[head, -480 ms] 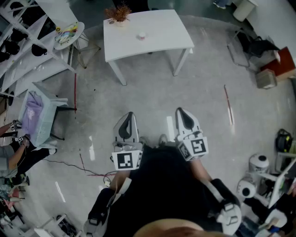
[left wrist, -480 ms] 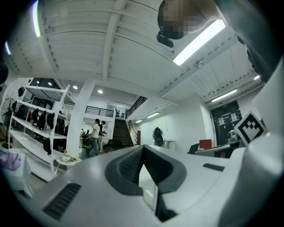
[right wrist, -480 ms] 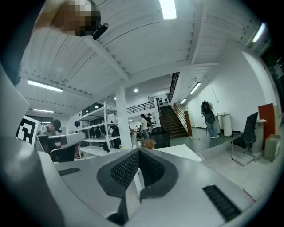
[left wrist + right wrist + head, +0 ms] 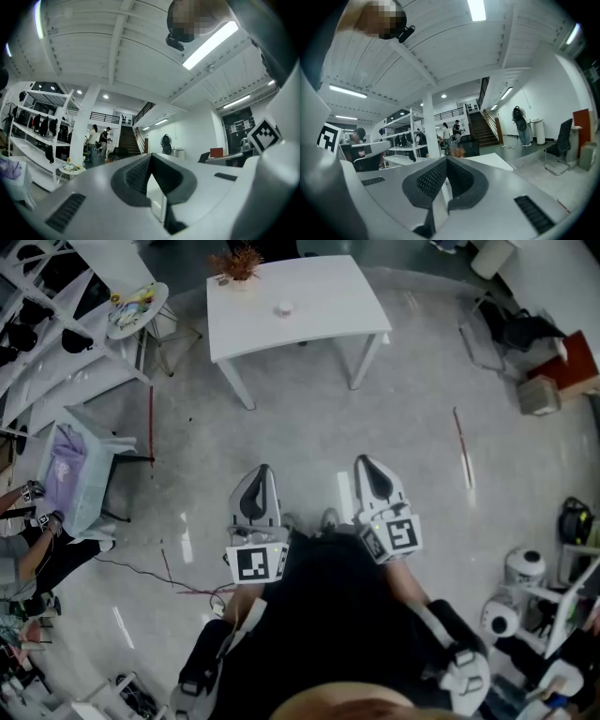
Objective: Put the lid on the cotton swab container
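Note:
A white table (image 4: 319, 306) stands a few steps ahead on the grey floor. On it sit a small white container (image 4: 284, 308) and a dried plant (image 4: 236, 263); the container is too small to tell whether it has a lid. My left gripper (image 4: 256, 484) and right gripper (image 4: 371, 474) are held close to my body, pointing forward, far short of the table. Both are shut with nothing between the jaws. In the left gripper view the left gripper (image 4: 151, 161) shows closed jaws. In the right gripper view the right gripper (image 4: 446, 164) points toward the table (image 4: 492, 161).
White shelving racks (image 4: 56, 296) and a round side table (image 4: 138, 307) with small items stand at the left. A chair with purple cloth (image 4: 70, 470) and a seated person (image 4: 28, 549) are nearer left. A chair (image 4: 506, 334), boxes and white machines (image 4: 525, 573) line the right.
The head view has shifted slightly, so the table sits a little higher and further left in the picture. Both grippers stay shut and in the same place.

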A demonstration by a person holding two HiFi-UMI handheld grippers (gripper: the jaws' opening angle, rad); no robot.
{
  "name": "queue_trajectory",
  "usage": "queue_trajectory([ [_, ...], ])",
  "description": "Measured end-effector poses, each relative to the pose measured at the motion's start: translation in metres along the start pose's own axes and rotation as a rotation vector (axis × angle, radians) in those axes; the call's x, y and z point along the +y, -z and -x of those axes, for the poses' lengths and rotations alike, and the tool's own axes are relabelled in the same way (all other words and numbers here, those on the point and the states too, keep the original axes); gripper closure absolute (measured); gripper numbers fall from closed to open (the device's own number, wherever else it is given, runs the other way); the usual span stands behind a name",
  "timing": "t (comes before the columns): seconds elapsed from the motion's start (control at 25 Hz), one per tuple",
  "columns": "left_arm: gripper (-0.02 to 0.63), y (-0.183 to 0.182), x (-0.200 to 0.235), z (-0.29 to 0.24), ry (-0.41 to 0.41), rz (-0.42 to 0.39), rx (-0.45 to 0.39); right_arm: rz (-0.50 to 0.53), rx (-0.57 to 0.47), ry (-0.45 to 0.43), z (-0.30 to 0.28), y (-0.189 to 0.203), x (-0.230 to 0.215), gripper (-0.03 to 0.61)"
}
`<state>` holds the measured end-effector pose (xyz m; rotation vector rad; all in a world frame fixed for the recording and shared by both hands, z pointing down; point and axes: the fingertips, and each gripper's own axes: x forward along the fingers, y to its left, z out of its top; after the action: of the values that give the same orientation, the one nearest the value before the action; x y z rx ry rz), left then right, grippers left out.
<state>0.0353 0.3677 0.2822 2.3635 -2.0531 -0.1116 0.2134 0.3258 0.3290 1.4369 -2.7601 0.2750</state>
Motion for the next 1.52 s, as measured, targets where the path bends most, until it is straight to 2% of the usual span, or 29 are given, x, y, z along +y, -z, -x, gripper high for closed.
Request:
queue_trajectory([
  [0.32, 0.611, 0.000, -0.003, 0.004, 0.002, -0.006, -0.005, -0.072, -0.064, 0.001, 0.003, -0.010, -0.001, 0.568],
  [0.48, 0.610, 0.002, 0.002, 0.005, 0.008, -0.008, 0.001, -0.056, 0.010, -0.006, -0.005, 0.002, 0.002, 0.445],
  [0.76, 0.611, 0.007, 0.016, 0.013, 0.029, 0.003, 0.024, -0.040, 0.025, -0.025, -0.008, 0.008, 0.026, 0.437],
  [1.2, 0.610, 0.019, 0.047, 0.025, 0.094, 0.006, 0.037, -0.038, 0.014, 0.017, -0.019, 0.021, 0.055, 0.439],
  [1.52, 0.611, 0.032, 0.059, 0.009, 0.094, 0.012, 0.050, -0.035, -0.038, -0.003, -0.043, 0.018, 0.049, 0.439],
])
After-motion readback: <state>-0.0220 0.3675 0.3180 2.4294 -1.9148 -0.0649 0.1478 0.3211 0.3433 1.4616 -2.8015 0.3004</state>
